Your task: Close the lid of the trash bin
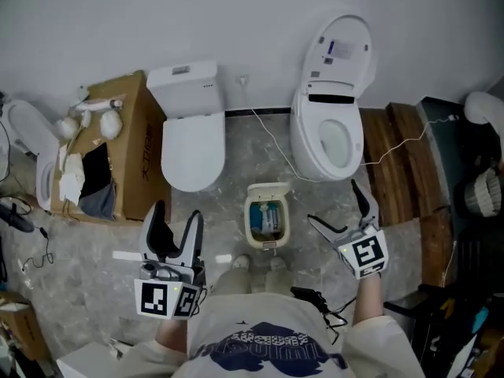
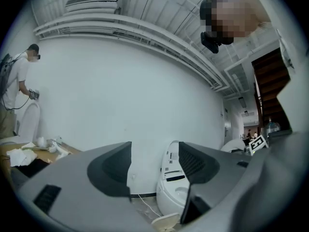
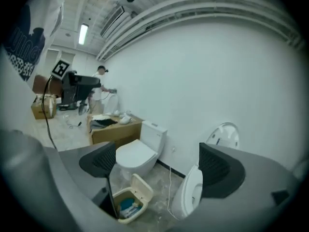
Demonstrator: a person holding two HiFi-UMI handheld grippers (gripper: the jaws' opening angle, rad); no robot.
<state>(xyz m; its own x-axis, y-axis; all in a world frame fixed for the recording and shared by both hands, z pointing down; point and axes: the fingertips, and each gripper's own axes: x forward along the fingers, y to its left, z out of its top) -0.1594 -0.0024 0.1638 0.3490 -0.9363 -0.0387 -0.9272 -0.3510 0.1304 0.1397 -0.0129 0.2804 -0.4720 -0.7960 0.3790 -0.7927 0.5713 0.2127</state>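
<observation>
A person stands over a bin [image 1: 266,220] on the floor, a gripper in each hand. The left gripper [image 1: 177,215] hangs near the body, fingers spread and empty. The right gripper [image 1: 335,205], just right of the bin, also has its fingers wide apart with nothing between them. The lid [image 3: 139,187] stands open, tipped back toward the wall, with blue and white rubbish showing inside. Beyond sit a closed toilet [image 1: 193,144] and an open toilet [image 1: 327,136]. Closing has not begun, and the step in hand looks like the approach. Next, the right gripper likely needs to reach the lid's top edge and push it forward and down.
</observation>
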